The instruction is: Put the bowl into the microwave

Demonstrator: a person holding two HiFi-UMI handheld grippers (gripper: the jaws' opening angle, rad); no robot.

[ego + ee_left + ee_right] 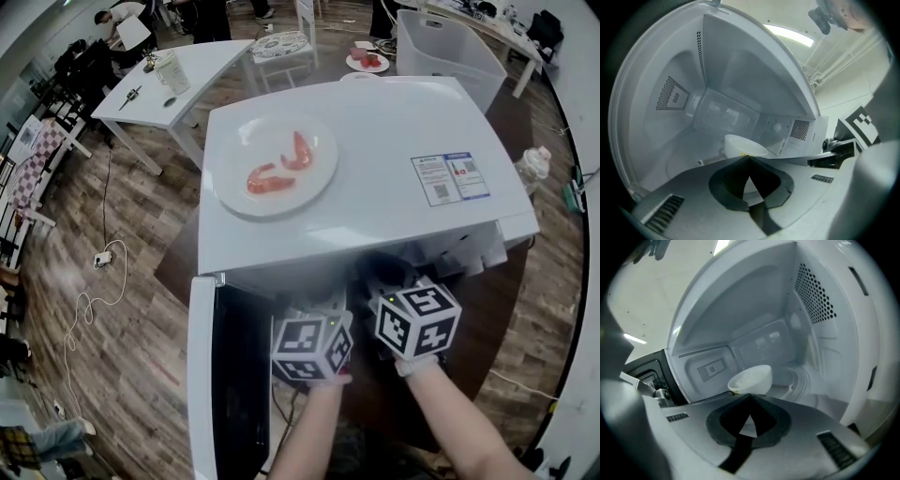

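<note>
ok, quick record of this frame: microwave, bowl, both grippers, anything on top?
microwave: door swung open
bowl: white, inside the cavity; set down or lifted, cannot tell
left gripper: fingers closed on the bowl's near rim
right gripper: fingers closed on the same rim, beside the left
on top: plate with two shrimp
</note>
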